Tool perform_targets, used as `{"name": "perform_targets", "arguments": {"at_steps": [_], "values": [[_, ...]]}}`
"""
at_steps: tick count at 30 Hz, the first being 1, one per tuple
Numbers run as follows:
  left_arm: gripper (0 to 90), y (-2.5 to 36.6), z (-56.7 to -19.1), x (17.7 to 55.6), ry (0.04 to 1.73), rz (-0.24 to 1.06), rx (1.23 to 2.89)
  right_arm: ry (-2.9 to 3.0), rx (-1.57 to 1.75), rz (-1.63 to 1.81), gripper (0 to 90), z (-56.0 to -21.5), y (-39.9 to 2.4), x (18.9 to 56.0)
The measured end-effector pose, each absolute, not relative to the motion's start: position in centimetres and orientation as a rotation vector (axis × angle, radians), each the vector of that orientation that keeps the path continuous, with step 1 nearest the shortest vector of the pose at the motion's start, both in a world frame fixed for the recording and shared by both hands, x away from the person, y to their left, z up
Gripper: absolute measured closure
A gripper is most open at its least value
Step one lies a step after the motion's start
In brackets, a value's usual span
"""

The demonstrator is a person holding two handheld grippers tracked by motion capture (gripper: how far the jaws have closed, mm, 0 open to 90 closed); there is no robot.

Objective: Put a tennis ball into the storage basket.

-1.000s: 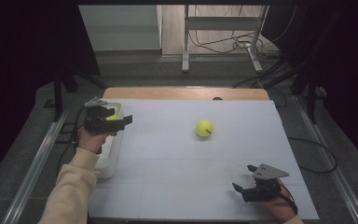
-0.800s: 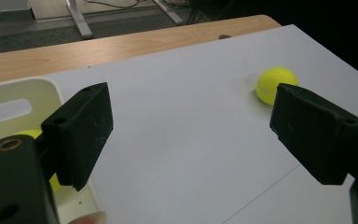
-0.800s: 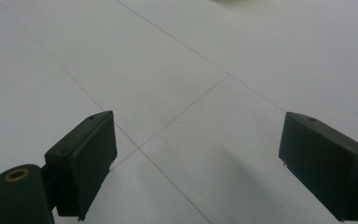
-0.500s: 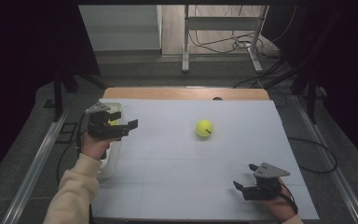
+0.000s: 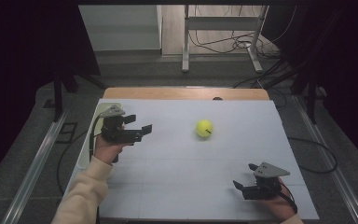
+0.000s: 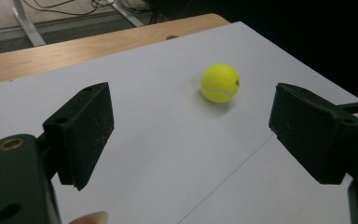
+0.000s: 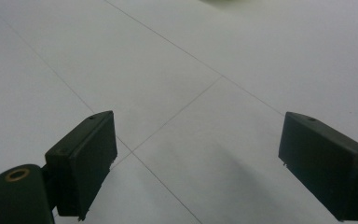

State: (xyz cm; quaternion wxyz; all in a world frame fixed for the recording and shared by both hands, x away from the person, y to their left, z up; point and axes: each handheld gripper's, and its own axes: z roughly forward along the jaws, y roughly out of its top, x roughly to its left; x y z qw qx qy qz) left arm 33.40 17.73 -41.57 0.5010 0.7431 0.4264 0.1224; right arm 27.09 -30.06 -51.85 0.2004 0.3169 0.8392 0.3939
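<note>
Yellow tennis ball (image 5: 204, 128) is lying on the white table (image 5: 177, 186), near its far edge. You are holding the left gripper (image 5: 137, 133) well apart from the ball, jaws spread and pointing at it, nothing between them. You are resting the right gripper (image 5: 243, 188) nearer you than the ball, jaws spread, nothing held

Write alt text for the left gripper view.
A yellow tennis ball lies alone on a white table, framed between the left gripper's two black jaws, which stand open with nothing between them. A wooden strip and cables show beyond the table's far edge.
</note>
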Motion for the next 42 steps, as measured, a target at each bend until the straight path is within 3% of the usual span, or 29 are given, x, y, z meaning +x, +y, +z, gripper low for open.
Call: {"name": "perform_targets", "arguments": {"at_steps": [13,42], "values": [[14.6,13.9,-42.2,34.3,0.968,0.256,1.850,2.335,0.875,1.102,12.0,-51.8,-30.0,27.1],[14.5,9.9,-45.6,36.5,0.942,0.216,1.894,2.320,0.891,1.146,12.3,-51.6,-30.0,27.9]]}}
